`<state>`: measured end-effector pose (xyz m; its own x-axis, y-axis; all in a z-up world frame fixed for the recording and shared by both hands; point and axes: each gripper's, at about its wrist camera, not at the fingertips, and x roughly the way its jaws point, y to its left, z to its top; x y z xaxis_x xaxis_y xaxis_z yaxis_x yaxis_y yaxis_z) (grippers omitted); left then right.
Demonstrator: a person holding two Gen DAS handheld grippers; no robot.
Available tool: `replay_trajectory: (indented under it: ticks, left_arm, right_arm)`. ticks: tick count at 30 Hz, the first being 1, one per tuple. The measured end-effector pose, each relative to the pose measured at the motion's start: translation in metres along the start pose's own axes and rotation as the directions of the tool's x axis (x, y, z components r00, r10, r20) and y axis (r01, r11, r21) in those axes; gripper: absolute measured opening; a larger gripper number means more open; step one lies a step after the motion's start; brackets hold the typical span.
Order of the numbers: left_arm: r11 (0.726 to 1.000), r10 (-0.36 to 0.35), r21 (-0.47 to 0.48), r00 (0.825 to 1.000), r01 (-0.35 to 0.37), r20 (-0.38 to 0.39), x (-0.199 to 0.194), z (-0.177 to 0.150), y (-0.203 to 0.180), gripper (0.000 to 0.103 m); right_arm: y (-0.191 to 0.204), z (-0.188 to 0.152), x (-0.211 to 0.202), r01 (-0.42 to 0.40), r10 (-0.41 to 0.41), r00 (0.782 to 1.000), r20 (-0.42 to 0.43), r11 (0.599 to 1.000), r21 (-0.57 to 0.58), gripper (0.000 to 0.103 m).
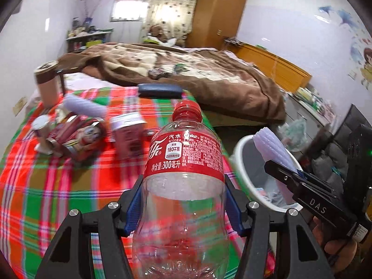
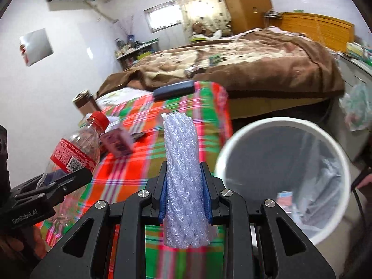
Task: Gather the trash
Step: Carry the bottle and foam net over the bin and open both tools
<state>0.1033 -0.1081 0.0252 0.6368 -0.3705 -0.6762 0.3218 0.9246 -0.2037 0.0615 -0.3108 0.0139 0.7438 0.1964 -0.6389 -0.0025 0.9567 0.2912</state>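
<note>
Carrying two pieces of trash at once, the left gripper point(image 1: 183, 200) is clamped on an empty clear cola bottle point(image 1: 183, 162) while the right gripper point(image 2: 184, 193) is squeezed tight on a roll of white foam netting point(image 2: 182, 174), both held above a plaid tablecloth point(image 1: 46, 197) and near a white bin point(image 2: 283, 125) standing just beside the table's edge.

The likeliest mishap is a miss: the bottle sits upright and tall in its pads and, let go short of the rim, would probably bounce off onto the floor; the springy netting (light and bulky) could catch on the rim or cling to the pads. With both grippers close together, they may also knock each other over the bin's mouth.

Left on the cloth are a small pink carton point(image 1: 127, 134), a crushed red wrapper point(image 1: 79, 139), a brown-lidded cup point(image 1: 46, 81) and a dark case point(image 1: 160, 90). A bed with a brown blanket point(image 1: 197, 74) lies beyond. Nothing stands between the grippers and the bin.
</note>
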Motion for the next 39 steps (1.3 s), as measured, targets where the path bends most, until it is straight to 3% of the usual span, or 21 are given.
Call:
replay_trajectory:
  ticks: [9,14,29,32,34,35,36,39]
  left_arm:
    - [0.990,-0.098,0.094,0.994,0.102,-0.043,0.031,0.010,-0.070,0.062]
    - [0.980,-0.137,0.135,0.987,0.147,-0.078,0.053,0.014,-0.104,0.062]
    - [0.957,-0.197,0.170,0.958,0.234,-0.208,0.121,0.014,-0.158,0.062]
    - [0.961,-0.196,0.152,0.955,0.232,-0.221,0.129,0.014,-0.158,0.062]
    - [0.960,-0.196,0.158,0.958,0.231,-0.209,0.129,0.014,-0.158,0.062]
    - [0.961,-0.194,0.155,0.959,0.228,-0.208,0.130,0.014,-0.157,0.063]
    - [0.962,-0.194,0.151,0.959,0.227,-0.207,0.130,0.015,-0.156,0.067]
    - [0.965,-0.186,0.146,0.962,0.217,-0.201,0.128,0.015,-0.153,0.069]
  right_arm:
    - [-0.045,0.003,-0.014,0.113,-0.115,0.993,0.027,0.991,0.072,0.026]
    - [-0.067,0.002,-0.011,0.173,-0.174,0.985,0.002,0.980,0.095,0.026]
    - [-0.113,-0.009,-0.001,0.279,-0.266,0.959,-0.099,0.950,0.140,0.028]
    - [-0.114,-0.010,-0.001,0.298,-0.285,0.953,-0.108,0.945,0.136,0.035]
    - [-0.115,-0.010,-0.001,0.311,-0.298,0.948,-0.110,0.941,0.133,0.058]
    - [-0.117,-0.010,-0.002,0.315,-0.302,0.947,-0.109,0.939,0.135,0.062]
    - [-0.117,-0.011,-0.002,0.315,-0.302,0.947,-0.108,0.939,0.138,0.063]
    - [-0.119,-0.011,-0.005,0.317,-0.303,0.947,-0.107,0.937,0.149,0.063]
